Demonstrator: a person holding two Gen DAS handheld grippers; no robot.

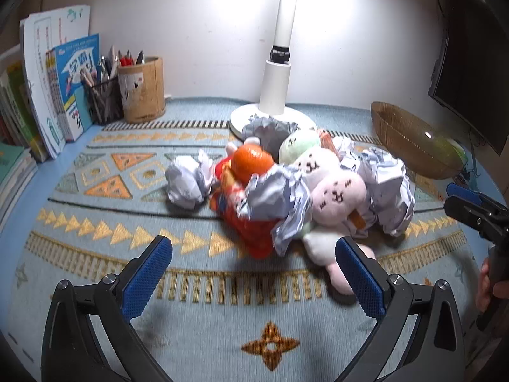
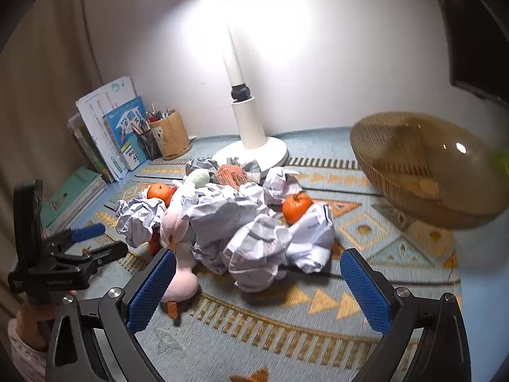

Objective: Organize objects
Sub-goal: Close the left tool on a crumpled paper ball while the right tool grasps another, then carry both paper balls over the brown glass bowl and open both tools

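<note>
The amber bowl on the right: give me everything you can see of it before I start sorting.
The amber bowl is translucent brown, finely ribbed, plastic or glass by its look, wide and shallow. It sits tilted, its opening turned toward the pile, at the right end of the patterned mat, near the wall. Nothing shows inside; a lamp glint marks its wall. It stands apart from the crumpled paper and from both grippers.

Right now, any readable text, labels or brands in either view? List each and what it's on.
"GenRobot.AI", small and only roughly legible: black body of the left claw, seen in the right wrist view.
Large Chinese characters on the blue-covered upright book: blurred, unreadable.
Printed lines on the crumpled white paper ball: too small.
White sheets behind the book: too small.
</note>
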